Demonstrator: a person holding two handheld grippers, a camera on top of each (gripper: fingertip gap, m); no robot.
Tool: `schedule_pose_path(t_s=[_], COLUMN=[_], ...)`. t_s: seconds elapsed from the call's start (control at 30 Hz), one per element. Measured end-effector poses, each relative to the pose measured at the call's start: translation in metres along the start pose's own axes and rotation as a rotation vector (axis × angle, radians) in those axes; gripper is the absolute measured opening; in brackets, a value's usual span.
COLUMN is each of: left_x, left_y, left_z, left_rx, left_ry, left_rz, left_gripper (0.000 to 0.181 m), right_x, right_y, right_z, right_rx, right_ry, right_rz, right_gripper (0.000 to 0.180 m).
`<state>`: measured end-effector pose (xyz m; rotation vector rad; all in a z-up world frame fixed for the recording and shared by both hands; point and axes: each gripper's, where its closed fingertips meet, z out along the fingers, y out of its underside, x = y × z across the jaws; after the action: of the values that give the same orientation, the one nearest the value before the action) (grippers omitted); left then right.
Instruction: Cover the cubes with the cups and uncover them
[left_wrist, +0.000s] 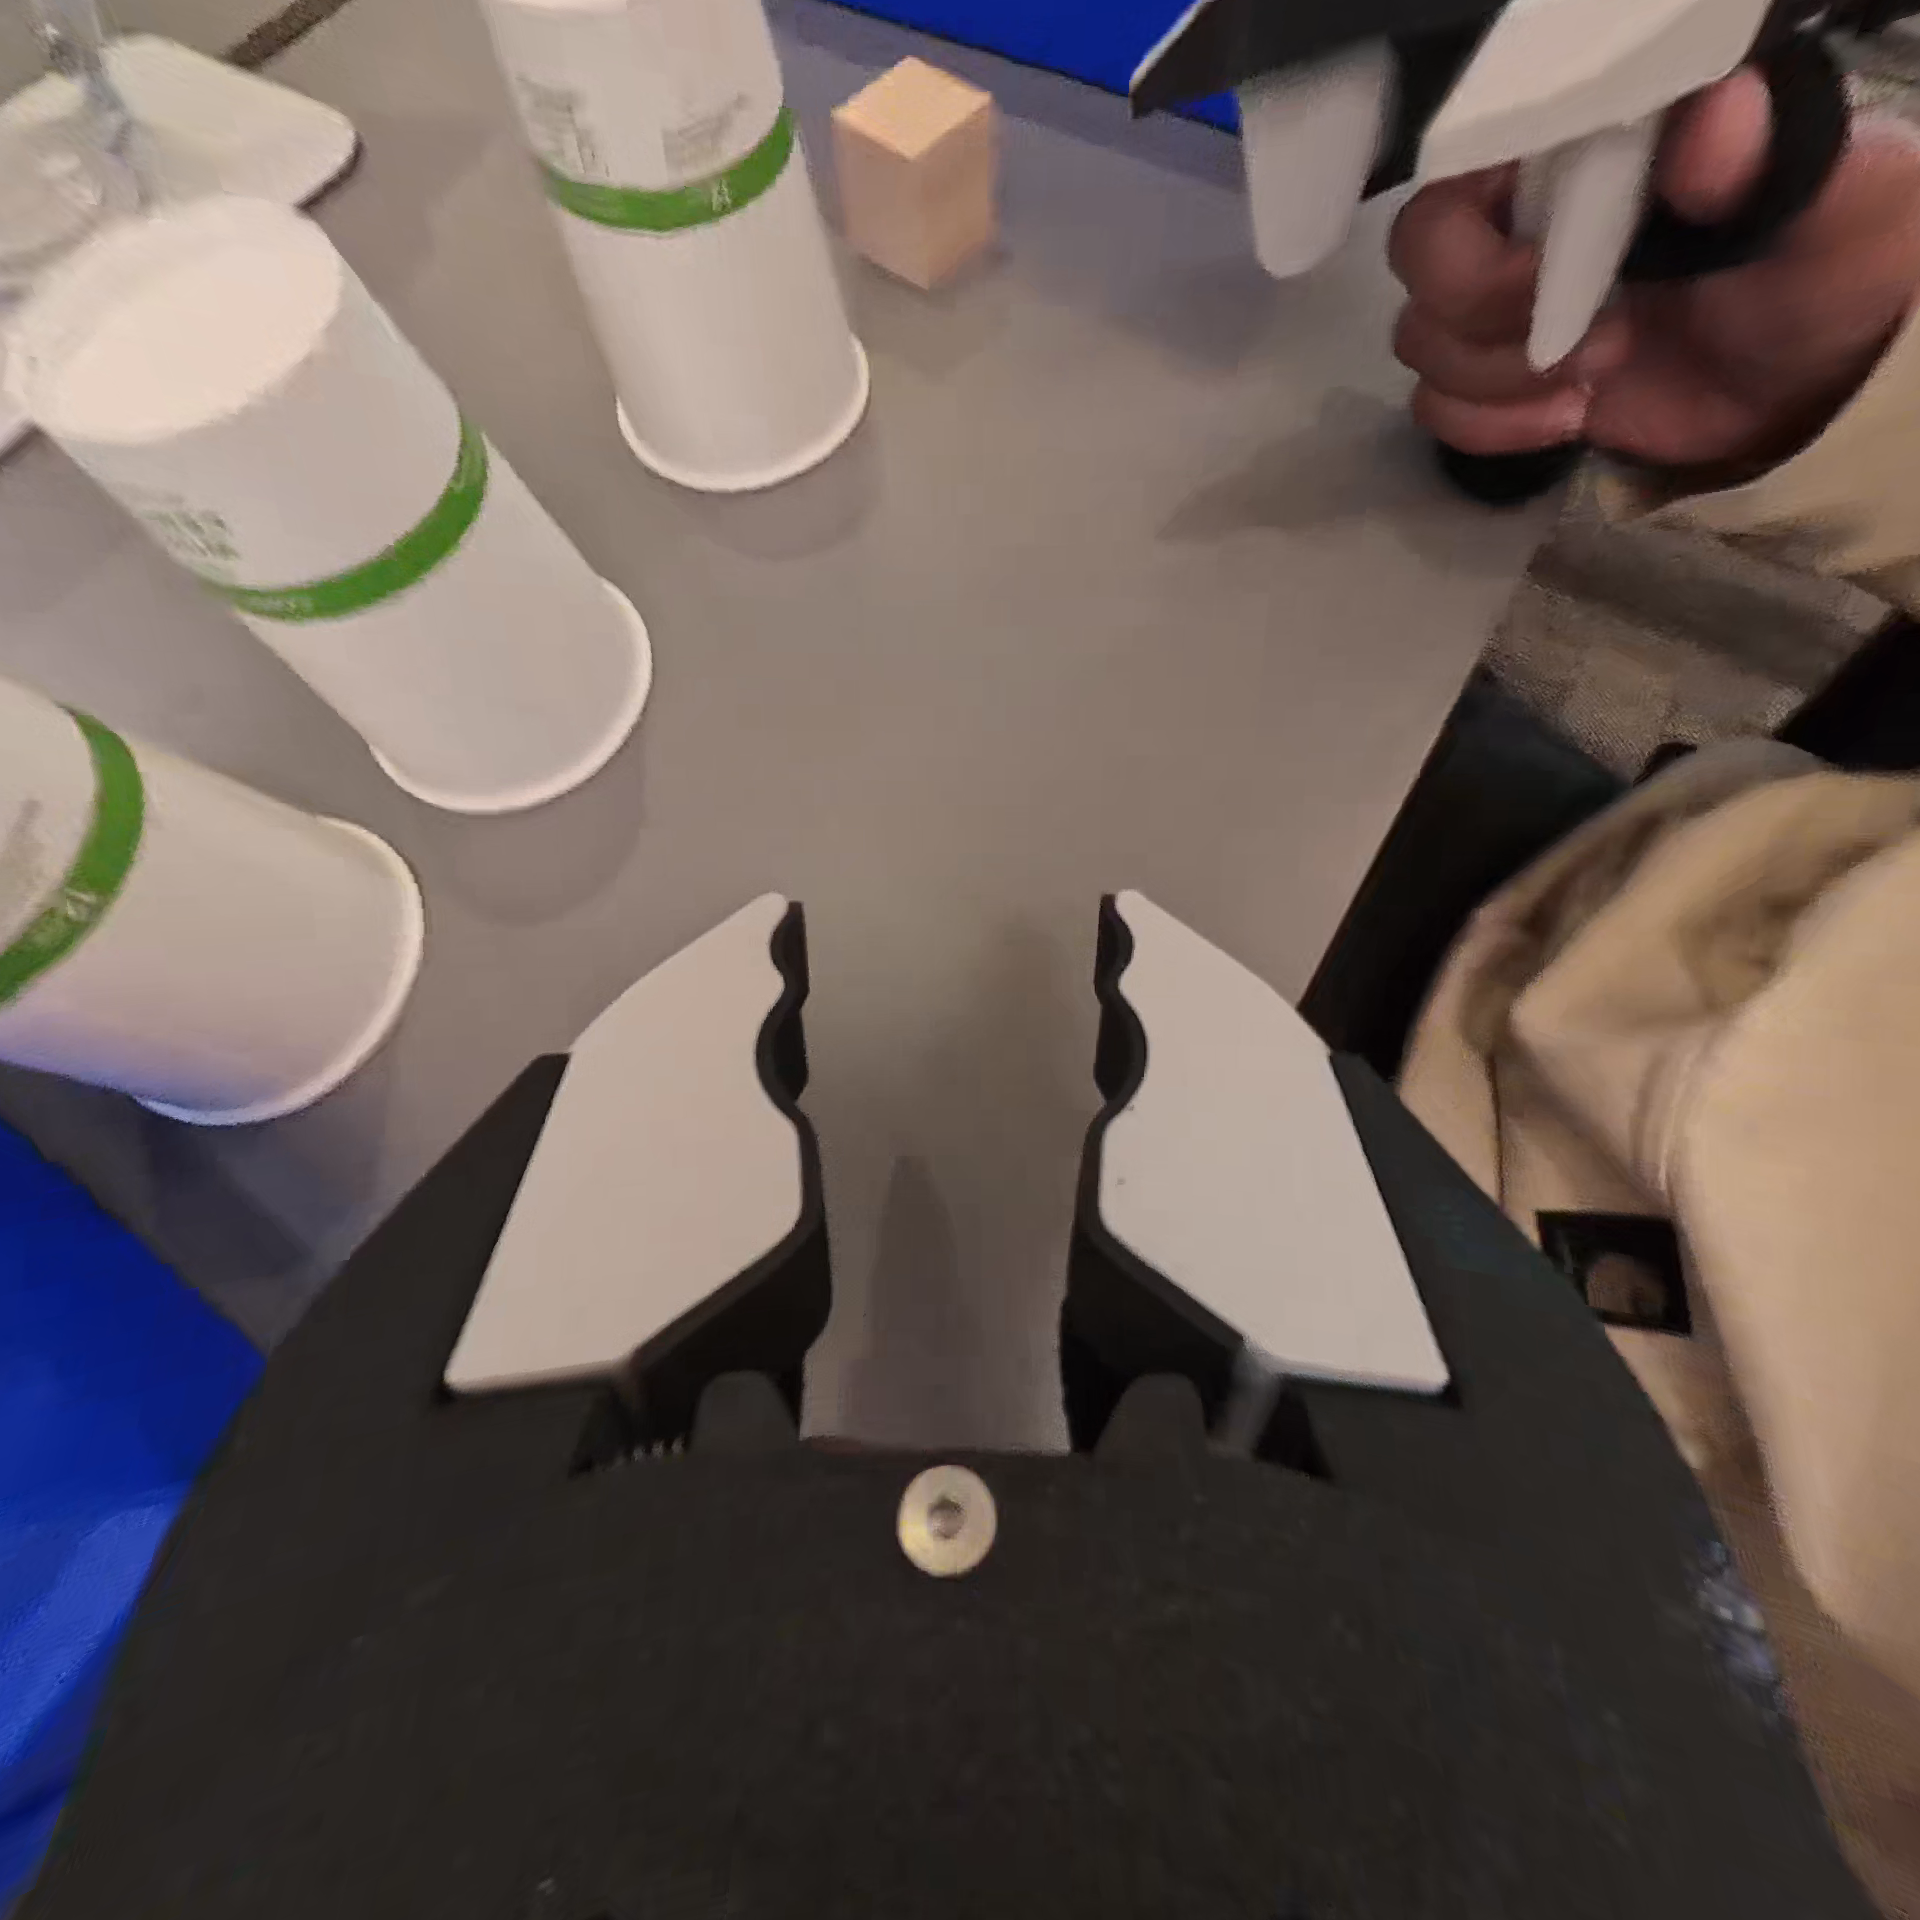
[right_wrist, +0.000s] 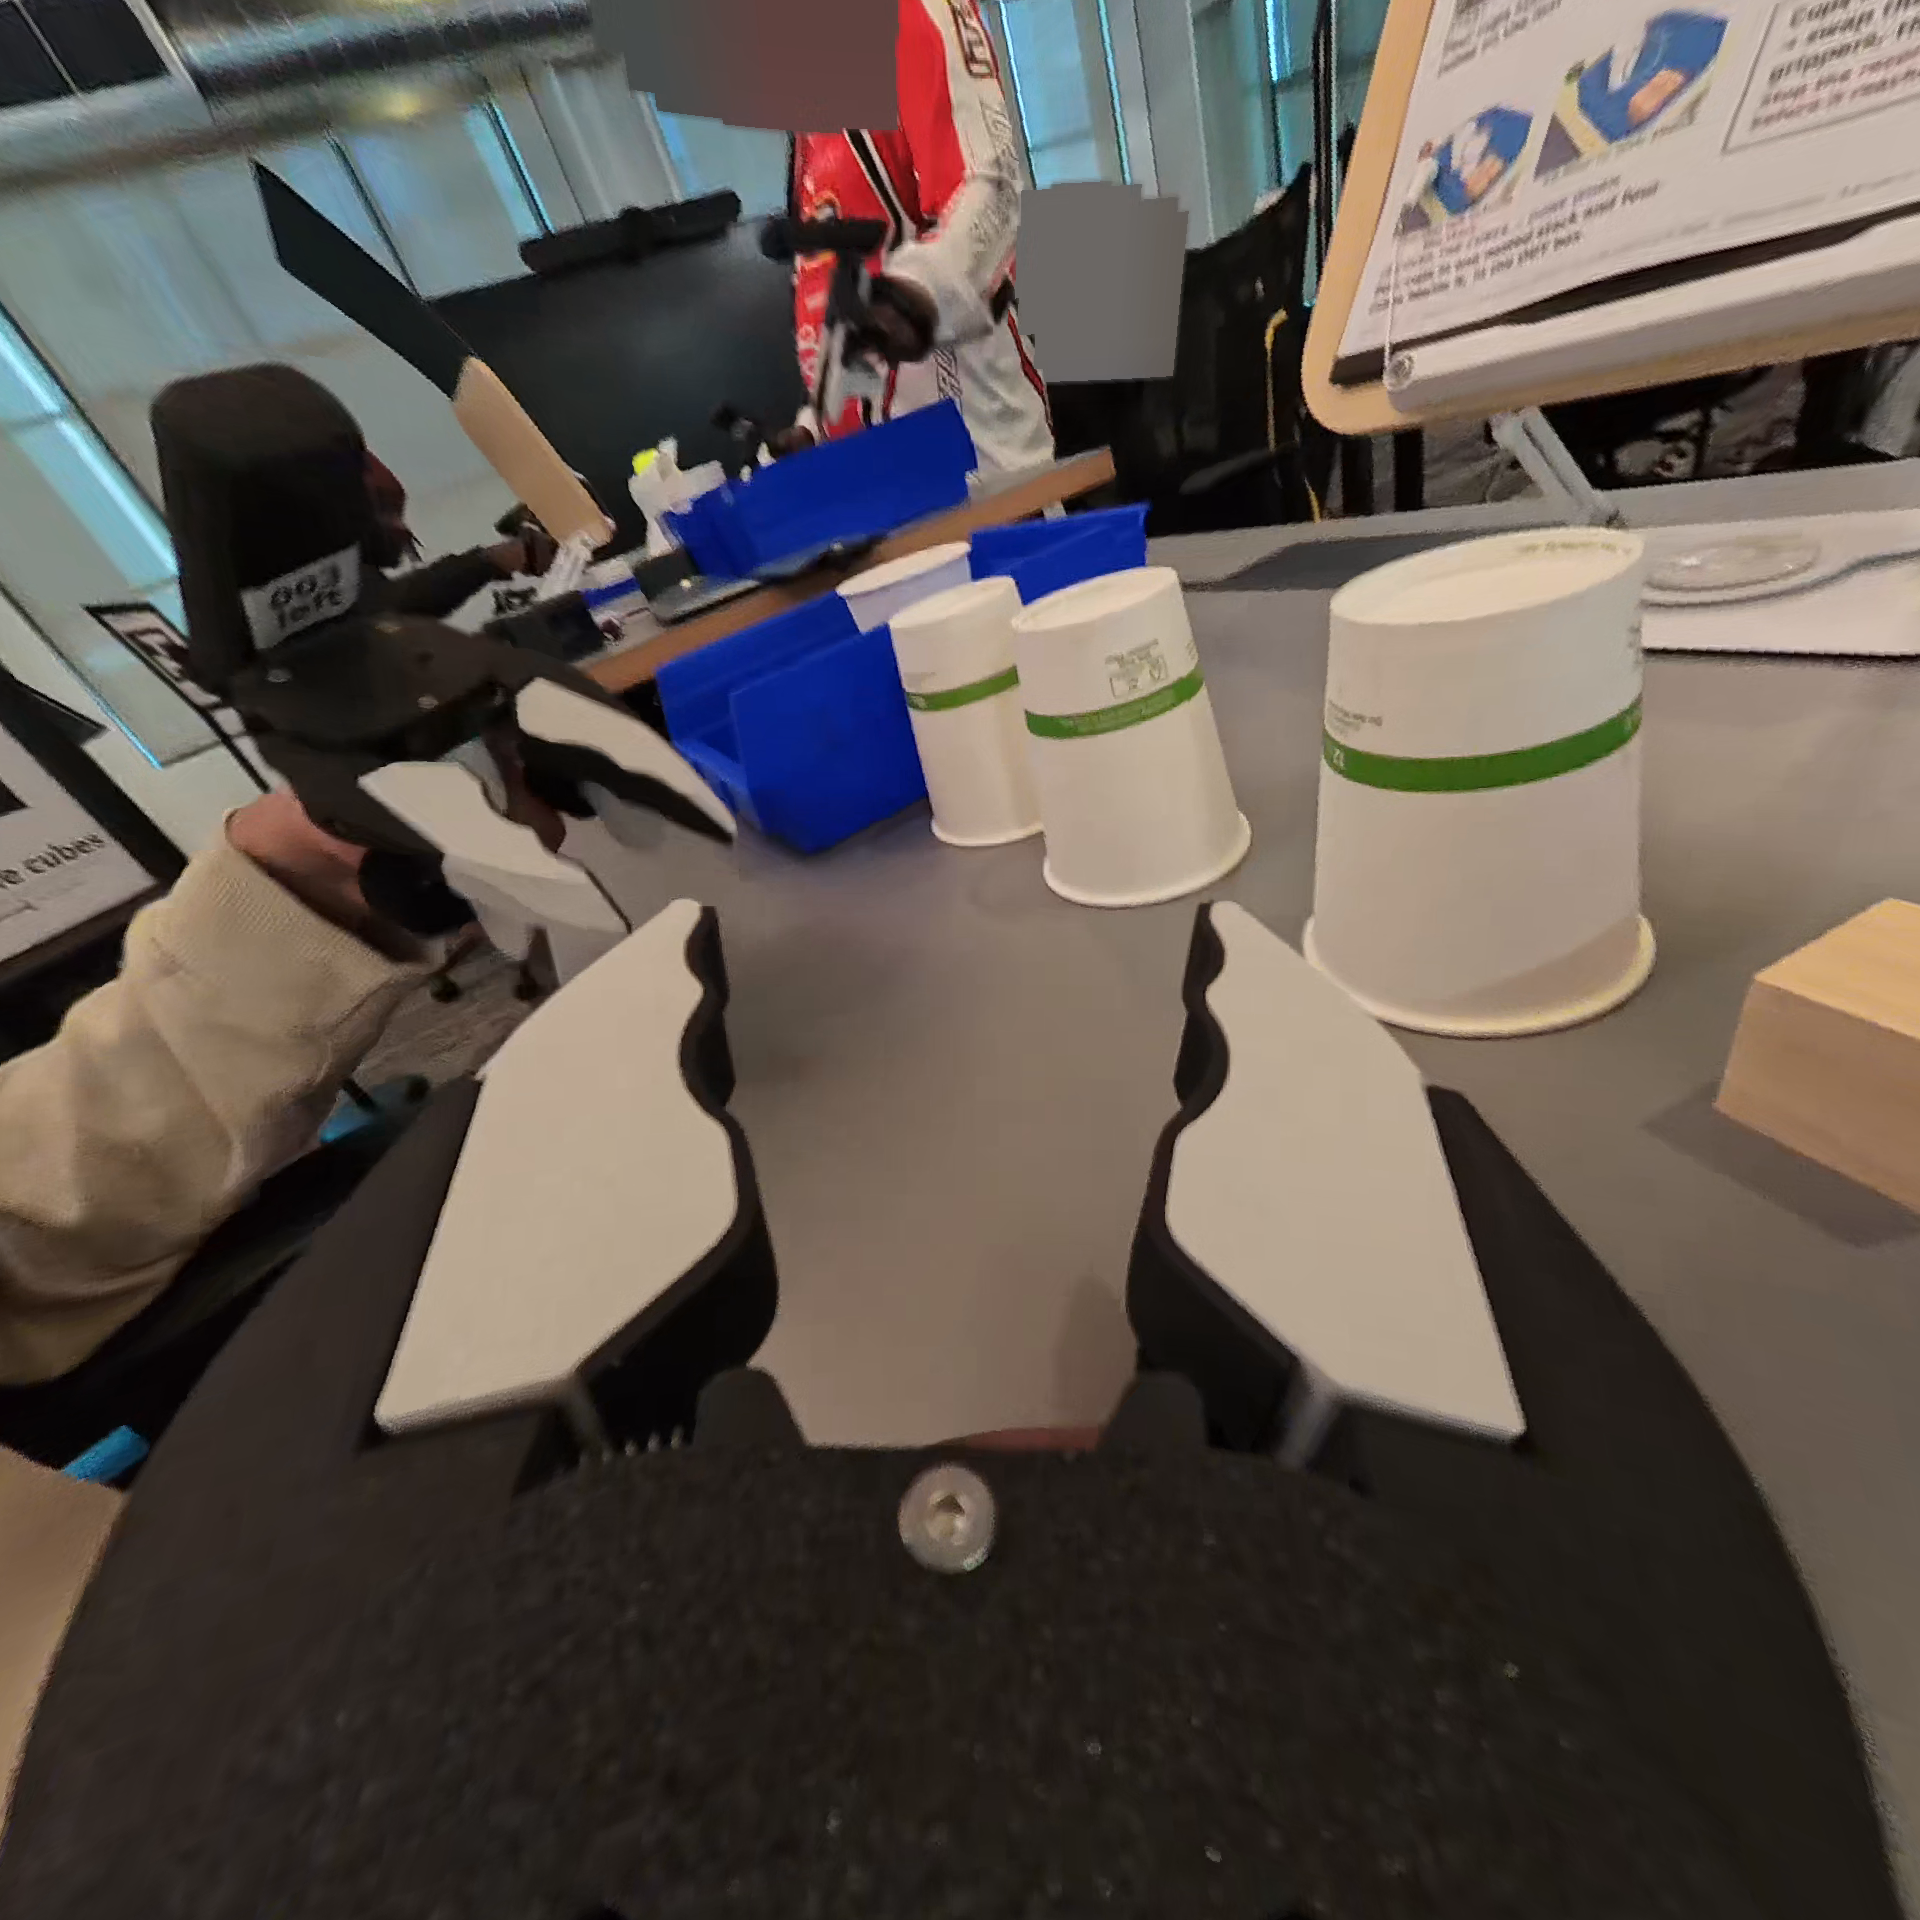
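Three white paper cups with green bands stand upside down on the grey table: in the left wrist view a far one, a middle one and a near one. One bare wooden cube stands uncovered behind them. My left gripper is open and empty above the table's near part. My right gripper is open and empty; the nearest cup, two more cups and the wooden cube lie ahead to its right. Each gripper shows in the other's view.
Blue bins stand at the table's far edge and another blue bin at the near left. A tilted instruction board stands at the right. A person in a red and white top stands at another table behind. The table edge drops off at right.
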<state>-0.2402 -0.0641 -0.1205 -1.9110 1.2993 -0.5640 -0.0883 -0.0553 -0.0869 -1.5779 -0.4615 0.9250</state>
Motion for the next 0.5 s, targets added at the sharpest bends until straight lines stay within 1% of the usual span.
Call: schedule_pose_path(t_s=[0.07, 0.13, 0.2, 0.27, 0.37, 0.43, 0.5], left_x=[-0.011, -0.036, -0.089, -0.149, -0.233, -0.269, -0.287], left_y=[-0.020, -0.035, -0.041, -0.026, 0.016, 0.035, 0.046], left_z=[-0.021, -0.041, -0.060, -0.074, -0.087, -0.086, -0.076], left_rx=[0.027, 0.018, -0.024, -0.171, -0.470, -0.596, -0.647], left_ry=[0.027, 0.000, -0.170, -0.324, -0.486, -0.507, -0.475], left_rz=[0.018, 0.048, 0.075, 0.070, 0.025, -0.033, -0.063], left_gripper=[0.049, 0.048, 0.046, 0.043, 0.043, 0.046, 0.049], right_x=[-0.002, -0.004, -0.007, -0.010, -0.010, -0.009, -0.009], right_y=[-0.001, 0.003, 0.004, 0.006, 0.006, 0.007, 0.008], right_z=[0.002, 0.004, 0.006, 0.007, 0.008, 0.008, 0.007], right_rx=[-0.005, -0.029, -0.027, -0.046, -0.059, -0.066, -0.068], right_ry=[-0.015, -0.028, -0.050, -0.059, -0.050, -0.050, -0.053], right_rz=[-0.004, 0.007, 0.024, 0.013, -0.023, -0.029, -0.016], right_gripper=[0.084, 0.085, 0.084, 0.084, 0.083, 0.083, 0.082])
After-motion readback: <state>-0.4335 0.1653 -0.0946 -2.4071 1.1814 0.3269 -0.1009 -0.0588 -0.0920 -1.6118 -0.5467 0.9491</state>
